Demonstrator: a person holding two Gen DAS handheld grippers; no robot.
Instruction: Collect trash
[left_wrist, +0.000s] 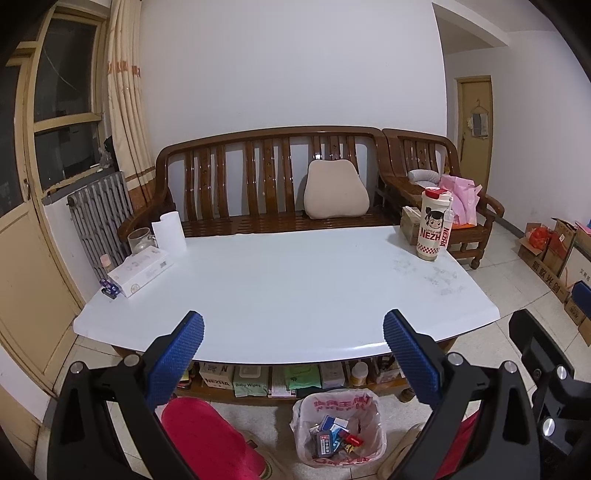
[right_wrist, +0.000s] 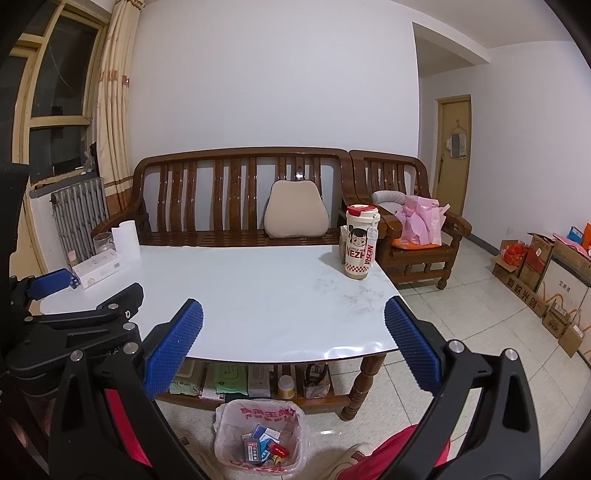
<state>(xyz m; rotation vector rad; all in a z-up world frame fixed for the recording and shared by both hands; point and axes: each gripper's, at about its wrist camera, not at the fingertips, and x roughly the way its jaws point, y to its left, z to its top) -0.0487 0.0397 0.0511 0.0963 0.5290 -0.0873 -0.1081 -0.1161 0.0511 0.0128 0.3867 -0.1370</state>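
A small bin lined with a white plastic bag stands on the floor in front of the white table. Several small boxes and wrappers lie inside it. My left gripper hangs open above the table's near edge, nothing between its blue pads. My right gripper is open too, held just right of the left one, whose black body shows at the left of the right wrist view. Both are above and behind the bin.
On the table stand a Nezha bottle, a white flat box, a paper roll and a glass jar. A wooden bench sits behind. Cardboard boxes line the right wall. The person's red-clad legs flank the bin.
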